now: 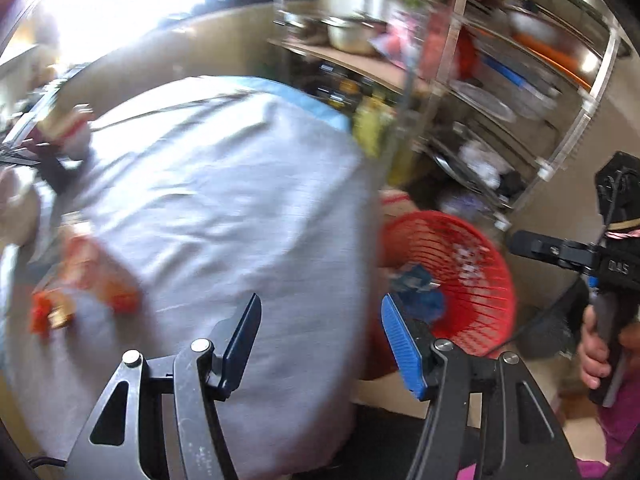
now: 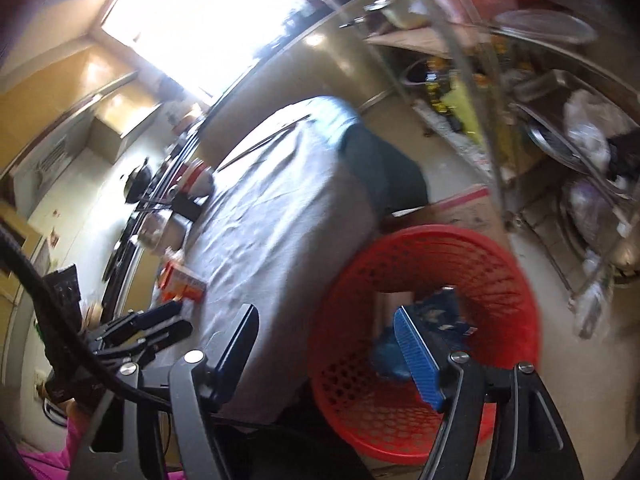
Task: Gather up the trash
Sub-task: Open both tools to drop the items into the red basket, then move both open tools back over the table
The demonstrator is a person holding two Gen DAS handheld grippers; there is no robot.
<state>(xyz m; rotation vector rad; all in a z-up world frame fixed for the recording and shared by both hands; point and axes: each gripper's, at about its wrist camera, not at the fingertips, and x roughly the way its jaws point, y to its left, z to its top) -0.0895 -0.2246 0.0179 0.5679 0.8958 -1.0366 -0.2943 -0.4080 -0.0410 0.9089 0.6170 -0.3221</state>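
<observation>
I hold two tools. My left hand-held gripper (image 1: 320,344) hangs with its jaws spread and nothing between them, over the near edge of the counter (image 1: 224,184), which is draped in a grey cloth. My right hand-held gripper (image 2: 326,354) is spread as well and empty; one finger sits over the cloth, the other over the mouth of the red basket (image 2: 500,272).

There is one basket, a red mesh one, standing on the floor just beside the counter's edge. Inside it lies crumpled blue trash (image 2: 436,316); from the left wrist view I also see pale scraps against the basket's inner wall, too blurred to name. How many pieces the blue heap is made of I cannot tell.

On the counter one piece of orange packaging (image 1: 86,276) lies on the cloth, well apart from the basket, on the far side of the cloth from it. In the left view it is smeared by blur, so I cannot say whether it is a box or a wrapper, or one piece or two. Further along the cloth's edge stand a red-and-white container (image 2: 196,178) and some dark things I cannot make out.

A metal rack (image 1: 520,92) behind the basket holds pots, plates and bags, all blurred and cut off by the frame.
</observation>
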